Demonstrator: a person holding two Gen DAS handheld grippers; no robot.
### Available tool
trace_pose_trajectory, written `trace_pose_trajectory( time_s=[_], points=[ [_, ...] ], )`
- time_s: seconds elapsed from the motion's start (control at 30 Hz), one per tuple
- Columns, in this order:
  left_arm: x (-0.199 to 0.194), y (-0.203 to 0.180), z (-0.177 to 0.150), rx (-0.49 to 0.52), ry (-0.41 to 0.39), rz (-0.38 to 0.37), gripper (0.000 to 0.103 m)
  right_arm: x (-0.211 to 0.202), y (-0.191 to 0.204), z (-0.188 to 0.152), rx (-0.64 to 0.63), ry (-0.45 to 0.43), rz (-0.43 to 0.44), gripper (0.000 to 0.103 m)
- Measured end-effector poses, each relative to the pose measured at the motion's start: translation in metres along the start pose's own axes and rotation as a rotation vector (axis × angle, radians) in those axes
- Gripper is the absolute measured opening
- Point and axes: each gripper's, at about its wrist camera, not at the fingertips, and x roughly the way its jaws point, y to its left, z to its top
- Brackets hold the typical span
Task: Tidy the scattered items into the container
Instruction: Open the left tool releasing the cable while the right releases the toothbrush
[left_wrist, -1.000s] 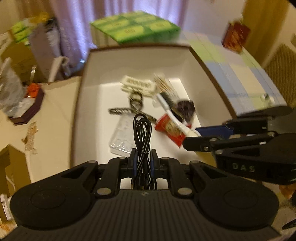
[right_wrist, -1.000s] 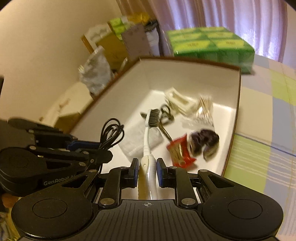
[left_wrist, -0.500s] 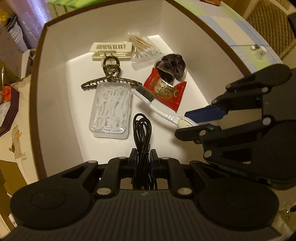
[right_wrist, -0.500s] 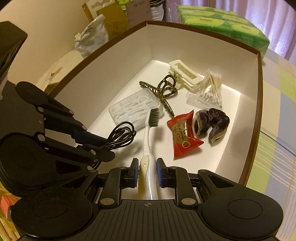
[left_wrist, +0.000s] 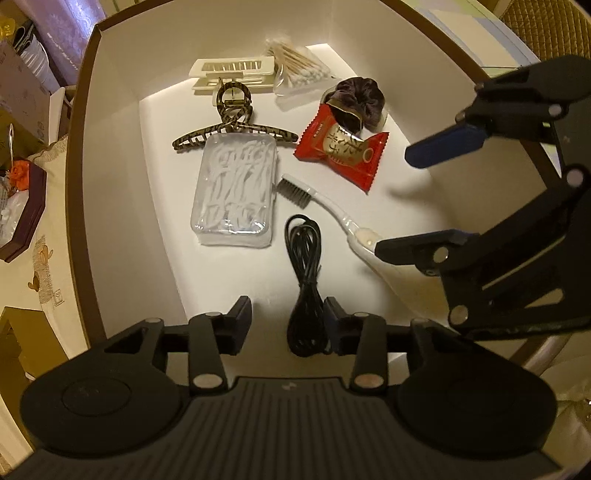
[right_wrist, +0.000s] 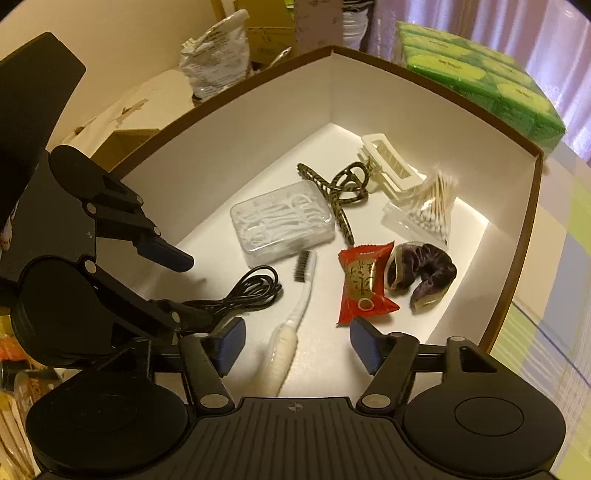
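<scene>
Inside the white box (left_wrist: 110, 155), nearest our cameras, both tools stand with fingers spread wide: the left gripper (left_wrist: 287, 320) has the coiled black cable (left_wrist: 306, 280) lying against its right finger, its long axis running straight ahead, and the right gripper (right_wrist: 295, 341) has the toothbrush (right_wrist: 291, 325) lying loose between its fingers, handle toward us and bristles pointing away. Farther in lie the floss-pick case (left_wrist: 236, 195), the red sachet (left_wrist: 343, 149), the patterned hair claw (left_wrist: 234, 122), the dark scrunchie (left_wrist: 360, 103), the cotton swabs (left_wrist: 299, 72) and the cream clip (left_wrist: 232, 72). We judge both pieces delivered, so each tool need only draw back along its item's length.
</scene>
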Motion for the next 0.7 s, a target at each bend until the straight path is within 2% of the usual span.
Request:
trace_pose_trajectory(
  time_s=[0.2,0.27,0.33,0.47,0.7],
  points=[
    [-0.006,-0.003,-0.004,-0.006,-0.006,0.013,0.043,-0.006,0.004,0.001,-0.013,-0.014,-0.018,0.079],
    [-0.007,-0.004,-0.005,-0.007,-0.01,0.019,0.044,-0.009,0.005,0.001,-0.016,-0.026,-0.043,0.087],
    [-0.009,-0.004,-0.005,-0.009,-0.015,0.023,0.048,-0.013,0.004,0.0,-0.012,-0.044,-0.055,0.091],
    [-0.014,-0.009,-0.006,-0.001,-0.029,0.031,0.06,-0.021,0.003,0.0,0.003,-0.064,-0.047,0.092],
    [-0.021,-0.02,-0.003,0.008,-0.059,0.049,0.065,-0.033,0.0,-0.003,0.018,-0.1,-0.059,0.092]
  ],
)
